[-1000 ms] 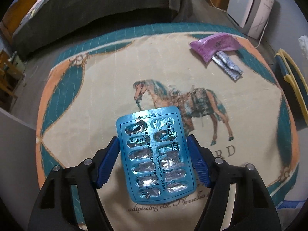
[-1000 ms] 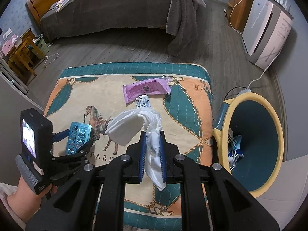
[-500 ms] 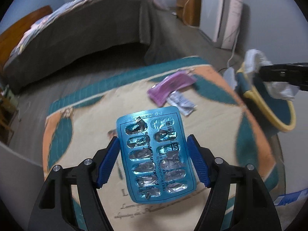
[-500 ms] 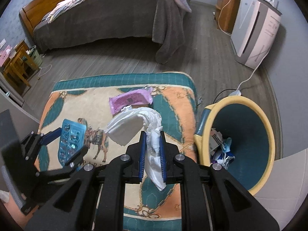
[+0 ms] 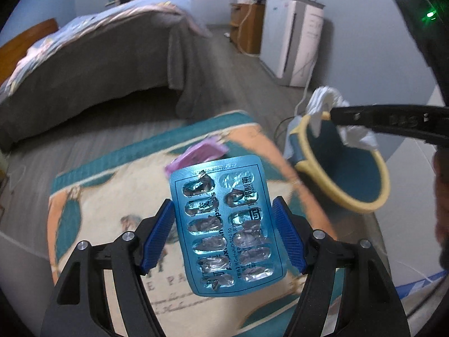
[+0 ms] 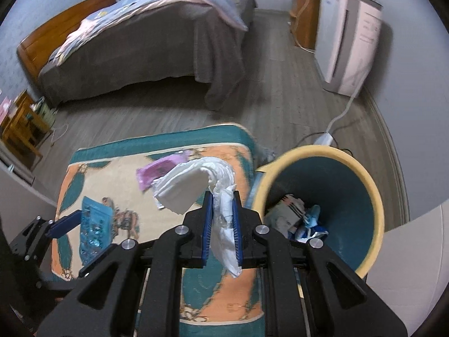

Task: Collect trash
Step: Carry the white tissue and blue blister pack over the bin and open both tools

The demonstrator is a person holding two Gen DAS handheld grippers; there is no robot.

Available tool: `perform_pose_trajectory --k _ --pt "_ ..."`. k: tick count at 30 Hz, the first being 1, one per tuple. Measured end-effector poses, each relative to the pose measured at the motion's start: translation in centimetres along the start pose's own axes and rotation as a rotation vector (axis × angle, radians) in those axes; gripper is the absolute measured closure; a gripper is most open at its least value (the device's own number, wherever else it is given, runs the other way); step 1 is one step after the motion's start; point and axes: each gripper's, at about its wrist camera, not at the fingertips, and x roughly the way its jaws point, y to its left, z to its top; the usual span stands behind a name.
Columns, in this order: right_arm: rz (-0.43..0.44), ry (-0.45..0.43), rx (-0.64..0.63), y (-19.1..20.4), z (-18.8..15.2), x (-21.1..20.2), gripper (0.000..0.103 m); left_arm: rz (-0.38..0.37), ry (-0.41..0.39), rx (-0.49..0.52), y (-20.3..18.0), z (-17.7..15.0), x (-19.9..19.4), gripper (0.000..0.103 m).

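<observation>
My left gripper (image 5: pixel 223 219) is shut on a blue empty pill blister pack (image 5: pixel 224 221) and holds it above the horse-print rug (image 5: pixel 112 202). My right gripper (image 6: pixel 221 210) is shut on a crumpled white tissue (image 6: pixel 196 182), just left of the yellow-rimmed teal trash bin (image 6: pixel 350 185). In the left wrist view the right gripper's tip (image 5: pixel 336 113) holds the tissue (image 5: pixel 322 101) over the bin's rim (image 5: pixel 306 151). A purple wrapper (image 6: pixel 161 168) and a small silver packet (image 6: pixel 157 204) lie on the rug.
The bin holds several pieces of trash (image 6: pixel 297 219). A bed with a grey cover (image 6: pixel 140 45) stands behind the rug. A white appliance (image 6: pixel 348 47) stands at the right wall, with a cable and power strip (image 6: pixel 322 140) on the floor near the bin.
Both grippers have lifted and swung right toward the bin, each still holding its item. The tissue has come up to the bin's rim. The views now tilt up toward the bed.
</observation>
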Motion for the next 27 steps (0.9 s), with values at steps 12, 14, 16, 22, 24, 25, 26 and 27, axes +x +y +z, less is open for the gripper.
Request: perform_pose_trajectory --k 12,14,16,22,24,25,26,27 --pt "-0.072 -0.002 0.163 -10.1 -0.7 -0.6 0.090 -0.082 0.014 0.127 -7.5 3.0 2.2 0.031" --pt "-0.102 0.006 0.196 -12.2 -1.1 -0.4 0.090 -0.100 0.021 0.148 -8.8 3.6 2.8 0.031" --pt "-0.113 0.020 0.246 -14.1 -1.6 -0.1 0.090 -0.113 0.021 0.177 -10.1 4.0 3.2 0.031" --pt "-0.153 0.043 0.337 -17.8 -2.9 0.6 0.090 -0.150 0.040 0.224 -13.3 5.2 5.6 0.031" --pt "-0.162 0.048 0.358 -18.4 -3.2 0.8 0.090 -0.151 0.058 0.229 -13.9 5.6 6.8 0.031" --pt "-0.164 0.050 0.365 -18.5 -3.3 0.9 0.090 -0.149 0.066 0.232 -14.2 5.8 7.3 0.031" --pt "-0.168 0.050 0.368 -18.6 -3.3 0.9 0.090 -0.147 0.075 0.237 -14.5 6.0 7.9 0.031" --pt "-0.169 0.048 0.369 -18.5 -3.3 0.9 0.090 -0.141 0.082 0.242 -14.8 6.1 8.5 0.031"
